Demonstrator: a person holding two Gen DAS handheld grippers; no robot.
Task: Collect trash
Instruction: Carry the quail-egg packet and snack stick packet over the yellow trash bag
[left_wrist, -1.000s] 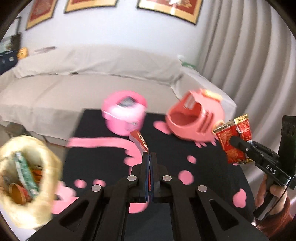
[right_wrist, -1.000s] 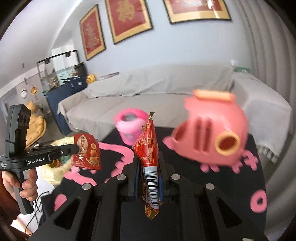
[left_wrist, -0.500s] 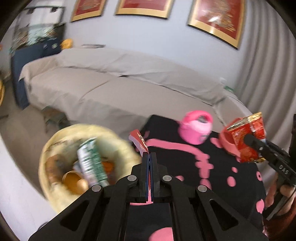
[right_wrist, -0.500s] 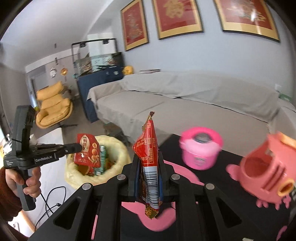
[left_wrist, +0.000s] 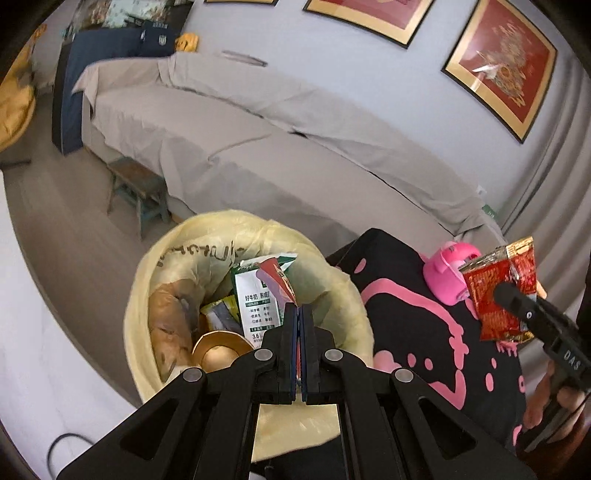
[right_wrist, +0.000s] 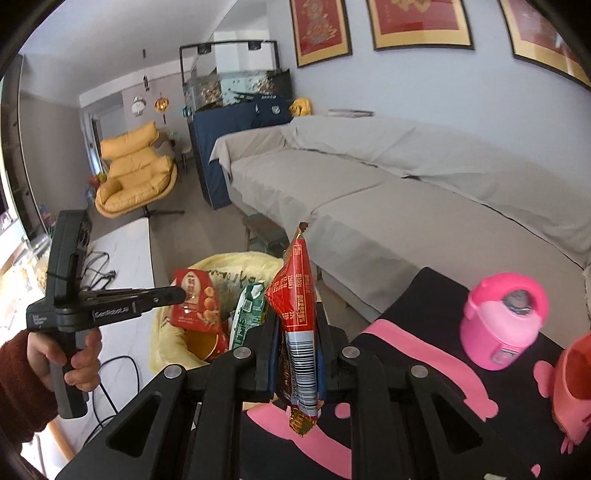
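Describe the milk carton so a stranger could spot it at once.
Find the yellow-lined bin on the floor, between the grey sofa and the black-and-pink table. The milk carton stands upright among the trash inside it. It is the only white and green box with printed text there, next to a gold round container.

The bin bag (left_wrist: 332, 280) is pale yellow. The table cloth (left_wrist: 424, 332) is black with pink shapes. The snack packet (right_wrist: 295, 295) is red, and the bottle (right_wrist: 502, 325) is pink.
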